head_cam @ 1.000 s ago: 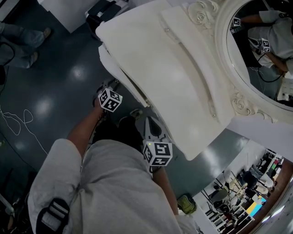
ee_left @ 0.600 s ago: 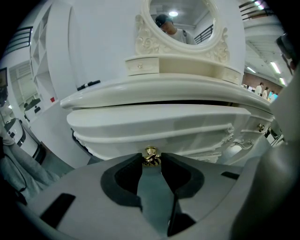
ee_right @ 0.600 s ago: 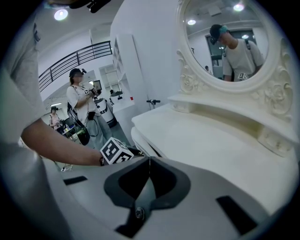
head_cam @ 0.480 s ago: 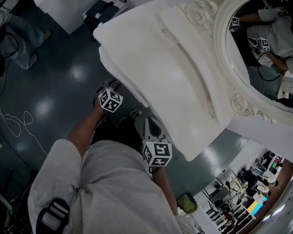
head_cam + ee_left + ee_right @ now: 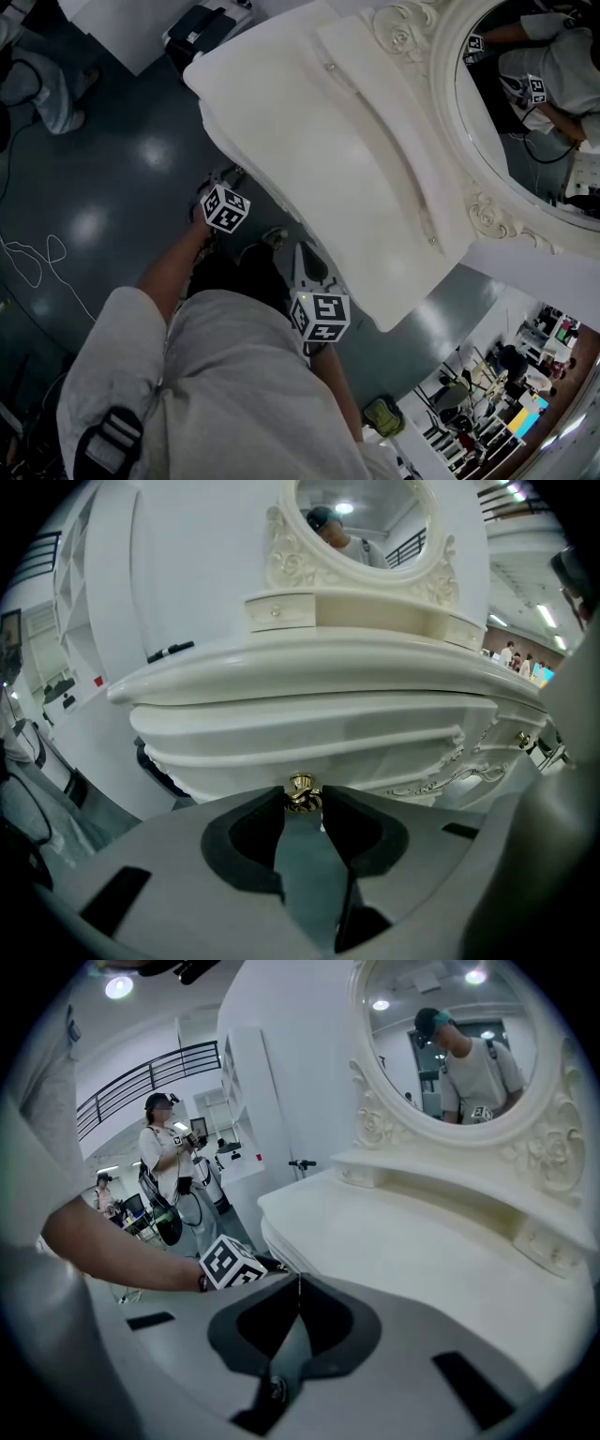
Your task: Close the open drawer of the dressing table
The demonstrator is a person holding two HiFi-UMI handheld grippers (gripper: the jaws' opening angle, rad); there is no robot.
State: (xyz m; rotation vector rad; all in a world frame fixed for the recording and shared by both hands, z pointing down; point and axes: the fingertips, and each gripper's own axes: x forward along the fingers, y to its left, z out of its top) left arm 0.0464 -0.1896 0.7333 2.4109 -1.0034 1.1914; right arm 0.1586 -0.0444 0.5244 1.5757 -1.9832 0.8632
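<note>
The white dressing table (image 5: 319,159) fills the upper middle of the head view. Its curved drawer front (image 5: 309,733) sits under the overhanging top in the left gripper view. A small gold knob (image 5: 302,792) sticks out of that front. My left gripper (image 5: 303,803) has its two tips on either side of the knob and is shut on it. Its marker cube (image 5: 226,207) shows just below the table's edge in the head view. My right gripper (image 5: 300,1283) hovers off the table's front corner, shut with nothing in it, and its cube (image 5: 322,316) lies close to my body.
An oval mirror (image 5: 534,103) in a carved frame stands on the table's back, with small drawers (image 5: 279,611) under it. A black box (image 5: 202,28) sits on the dark glossy floor beyond the table. A cable (image 5: 37,253) lies at the left. A bystander (image 5: 169,1176) stands farther off.
Both grippers keep their places. The head view has drifted a little, so the table sits slightly further left in the picture. The bystander's legs at the upper left have shifted.
</note>
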